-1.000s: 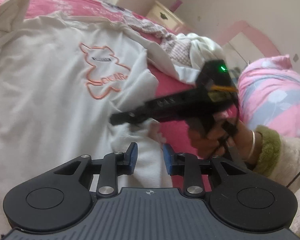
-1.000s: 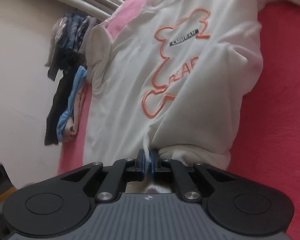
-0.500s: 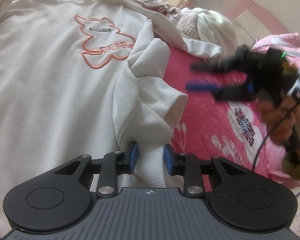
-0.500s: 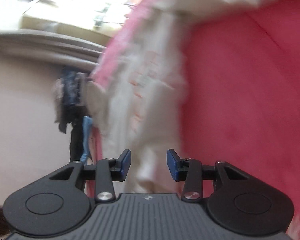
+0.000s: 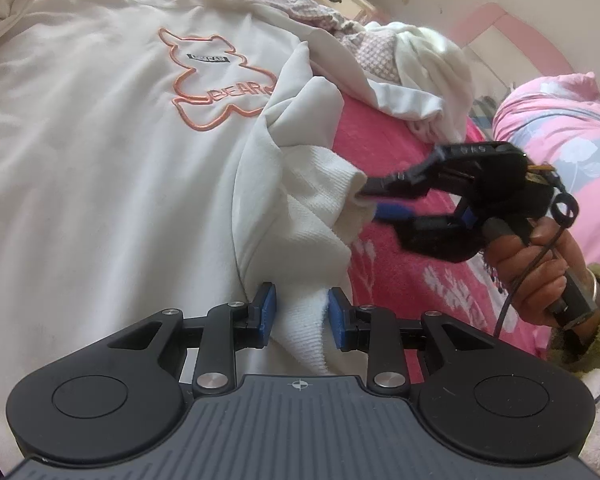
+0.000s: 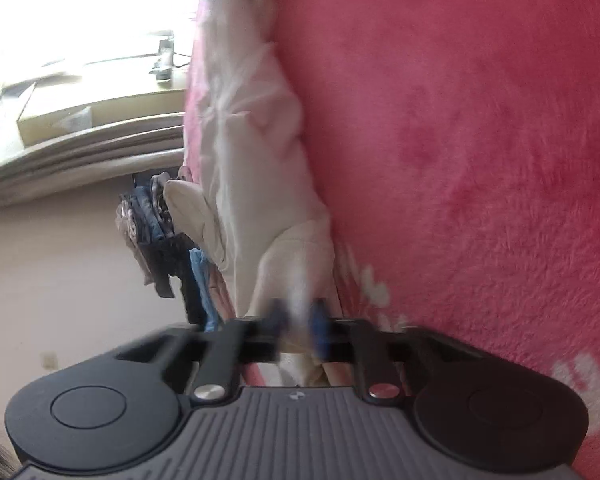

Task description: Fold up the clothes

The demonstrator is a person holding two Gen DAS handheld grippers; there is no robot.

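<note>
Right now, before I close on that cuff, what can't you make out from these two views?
- Right tongs, right wrist view: motion blur smears the pads, so grip on the sleeve cuff is unclear.
- Sweatshirt hem, left wrist view: hidden under the left tongs body.
- Chest label: too small to read.
- Far sleeve: cut off by the top left edge.
</note>
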